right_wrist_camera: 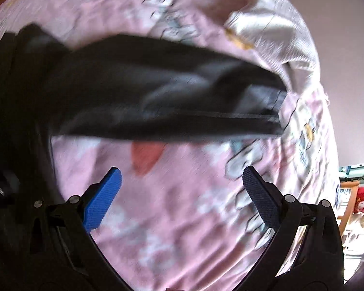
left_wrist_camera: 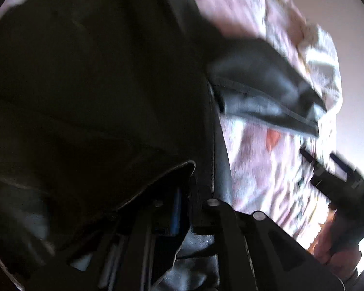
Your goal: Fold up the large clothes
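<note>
A large black garment (left_wrist_camera: 89,92) fills most of the left wrist view and drapes over my left gripper (left_wrist_camera: 182,208), whose fingers are closed on its cloth. One black sleeve (left_wrist_camera: 267,97) sticks out to the right over the pink bedsheet (left_wrist_camera: 254,181). In the right wrist view the same sleeve (right_wrist_camera: 169,97) hangs across the upper middle. My right gripper (right_wrist_camera: 182,194) is open and empty, below the sleeve, over the sheet; it also shows in the left wrist view (left_wrist_camera: 332,172). Both views are motion-blurred.
The pink patterned bedsheet (right_wrist_camera: 169,230) covers a bed. A white quilted blanket or pillow (right_wrist_camera: 274,31) lies at the far right by a plain wall. Shelves and a wooden frame (right_wrist_camera: 351,201) show at the right edge.
</note>
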`<state>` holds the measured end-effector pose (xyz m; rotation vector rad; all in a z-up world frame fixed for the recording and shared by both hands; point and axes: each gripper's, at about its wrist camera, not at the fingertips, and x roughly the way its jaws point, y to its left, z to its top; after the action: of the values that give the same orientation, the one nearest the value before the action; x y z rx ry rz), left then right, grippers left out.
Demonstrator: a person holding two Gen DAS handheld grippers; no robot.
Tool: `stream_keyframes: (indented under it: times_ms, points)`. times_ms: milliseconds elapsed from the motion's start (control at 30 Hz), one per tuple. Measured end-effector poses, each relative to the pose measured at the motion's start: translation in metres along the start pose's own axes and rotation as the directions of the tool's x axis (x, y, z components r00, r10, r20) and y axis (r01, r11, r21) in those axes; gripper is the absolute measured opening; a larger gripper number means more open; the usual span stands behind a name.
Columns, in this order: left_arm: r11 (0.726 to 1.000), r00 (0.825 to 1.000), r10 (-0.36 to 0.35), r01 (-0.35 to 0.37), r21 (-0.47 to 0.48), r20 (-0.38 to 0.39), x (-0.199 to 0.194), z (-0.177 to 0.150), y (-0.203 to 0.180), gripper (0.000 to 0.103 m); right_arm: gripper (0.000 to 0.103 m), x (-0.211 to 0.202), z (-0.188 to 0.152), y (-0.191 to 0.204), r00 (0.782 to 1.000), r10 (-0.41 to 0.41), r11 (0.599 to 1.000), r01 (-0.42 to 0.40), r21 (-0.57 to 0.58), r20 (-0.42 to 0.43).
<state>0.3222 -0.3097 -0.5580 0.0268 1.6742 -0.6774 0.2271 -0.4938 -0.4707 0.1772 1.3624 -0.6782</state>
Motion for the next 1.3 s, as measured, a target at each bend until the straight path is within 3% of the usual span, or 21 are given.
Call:
stream_keyframes:
  times_ms: [67,200,300,333,433,500,533,600,633,700,800,833,867,900,933,967,1000,1033,1067,1200,1300]
  points:
    - [0.997,0.998,-0.049,0.050,0.050,-0.027,0.004,-0.004,-0.003,0.014,0.097,-0.006,0.003,0.001,1.000,0.023,1.000,-0.023,0.004,0.010]
    - [0.978,0.986,-0.165,0.164,0.128,0.000,-0.037,-0.031,-0.003,0.021,0.097,-0.015,0.005,0.013,0.993,0.117,0.993,-0.117,-0.003,0.032]
    - [0.968,0.971,-0.229,0.219,0.121,0.075,-0.085,-0.053,0.019,0.048,0.097,-0.026,-0.002,0.035,0.970,0.241,0.970,-0.241,-0.006,0.028]
    - [0.971,0.967,-0.224,0.211,0.112,0.119,-0.103,-0.061,0.032,0.060,0.097,-0.031,-0.006,0.045,0.952,0.304,0.953,-0.303,-0.011,0.028]
    - [0.996,0.966,-0.093,0.093,0.011,0.241,-0.154,-0.079,0.094,0.061,0.097,-0.041,-0.020,0.079,0.886,0.461,0.887,-0.459,-0.050,0.042]
    - [0.995,0.955,0.042,-0.014,-0.097,0.292,-0.176,-0.081,0.139,0.061,0.097,-0.036,-0.027,0.105,0.870,0.493,0.868,-0.492,-0.072,0.002]
    - [0.983,0.944,0.137,-0.092,-0.157,0.300,-0.185,-0.080,0.165,0.061,0.097,-0.030,-0.030,0.116,0.872,0.489,0.869,-0.490,-0.071,-0.025]
    - [0.952,0.925,0.249,-0.180,-0.247,0.288,-0.195,-0.074,0.206,0.061,0.097,-0.016,-0.035,0.134,0.870,0.487,0.869,-0.491,-0.054,-0.074]
    - [0.937,0.916,0.280,-0.197,-0.287,0.286,-0.200,-0.073,0.225,0.061,0.097,-0.008,-0.036,0.139,0.875,0.474,0.877,-0.479,-0.043,-0.095]
    - [0.902,0.903,0.338,-0.232,-0.364,0.264,-0.205,-0.069,0.263,0.061,0.097,0.005,-0.038,0.147,0.906,0.408,0.911,-0.412,-0.008,-0.115]
    - [0.854,0.879,0.429,-0.319,-0.411,0.208,-0.200,-0.055,0.305,0.061,0.097,0.014,-0.039,0.152,0.909,0.403,0.915,-0.400,0.049,-0.103]
    - [0.833,0.864,0.466,-0.358,-0.421,0.188,-0.199,-0.052,0.315,0.061,0.090,0.016,-0.039,0.155,0.909,0.404,0.915,-0.400,0.057,-0.100]
    - [0.819,0.857,0.487,-0.380,-0.430,0.171,-0.195,-0.047,0.322,0.061,0.073,0.016,-0.038,0.158,0.909,0.405,0.914,-0.401,0.054,-0.102]
    - [0.799,0.851,0.506,-0.399,-0.450,0.144,-0.192,-0.044,0.335,0.061,0.063,0.015,-0.037,0.162,0.912,0.397,0.918,-0.395,0.040,-0.106]
    - [0.784,0.850,0.512,-0.404,-0.471,0.123,-0.191,-0.041,0.345,0.061,0.038,0.012,-0.037,0.165,0.915,0.390,0.921,-0.390,0.021,-0.102]
    - [0.775,0.851,0.514,-0.406,-0.484,0.108,-0.188,-0.039,0.349,0.061,0.025,0.008,-0.039,0.168,0.923,0.374,0.927,-0.375,0.001,-0.096]
    - [0.766,0.849,0.519,-0.409,-0.496,0.101,-0.187,-0.039,0.354,0.061,0.021,0.004,-0.040,0.169,0.925,0.368,0.929,-0.370,-0.009,-0.092]
    - [0.758,0.844,0.528,-0.417,-0.502,0.096,-0.187,-0.036,0.357,0.061,0.011,-0.002,-0.042,0.167,0.930,0.360,0.932,-0.363,-0.020,-0.076]
    - [0.754,0.841,0.533,-0.422,-0.504,0.094,-0.186,-0.035,0.359,0.061,0.005,-0.011,-0.045,0.161,0.931,0.362,0.931,-0.364,-0.024,-0.049]
    - [0.751,0.835,0.535,-0.398,-0.527,0.132,-0.193,-0.035,0.352,0.061,0.003,-0.050,-0.053,0.131,0.914,0.405,0.915,-0.404,-0.019,0.028]
    - [0.752,0.818,0.553,-0.411,-0.516,0.155,-0.195,-0.030,0.341,0.061,0.002,-0.069,-0.063,0.120,0.939,0.339,0.940,-0.335,-0.058,0.063]
